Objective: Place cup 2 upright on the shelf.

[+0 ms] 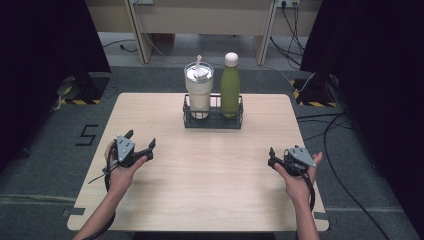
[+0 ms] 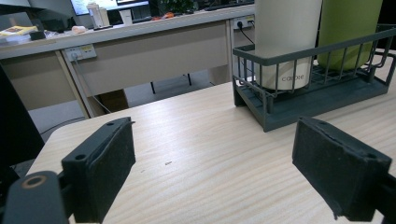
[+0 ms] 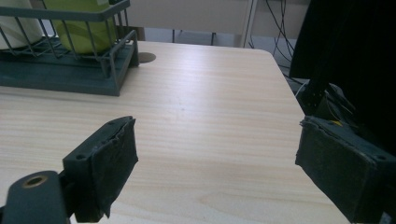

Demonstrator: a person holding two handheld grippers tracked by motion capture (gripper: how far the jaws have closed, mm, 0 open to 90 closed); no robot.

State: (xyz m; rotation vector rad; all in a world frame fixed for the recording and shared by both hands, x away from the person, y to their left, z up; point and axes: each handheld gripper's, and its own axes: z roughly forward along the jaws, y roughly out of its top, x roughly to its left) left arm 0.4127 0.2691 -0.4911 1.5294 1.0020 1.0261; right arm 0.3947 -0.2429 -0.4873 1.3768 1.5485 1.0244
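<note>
High view: both hand-held grippers, left (image 1: 140, 140) and right (image 1: 273, 157), gape empty over the pale woodgrain table (image 1: 210, 175); upper centre, a dark wire basket (image 1: 212, 120) holds a cream tumbler (image 1: 199, 90) and a green bottle (image 1: 230, 87).

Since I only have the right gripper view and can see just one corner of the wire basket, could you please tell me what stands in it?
Observer: Two things: a white tumbler with a lid and straw on the left, and a green bottle with a pale cap on the right, both upright in the basket.
Operator: Thank you. Where is the left gripper?
Observer: The left gripper is held above the table's left side, short of the basket, touching nothing.
Operator: Are its jaws open?
Observer: Yes, the left gripper view shows them wide apart with bare tabletop between them.
</note>
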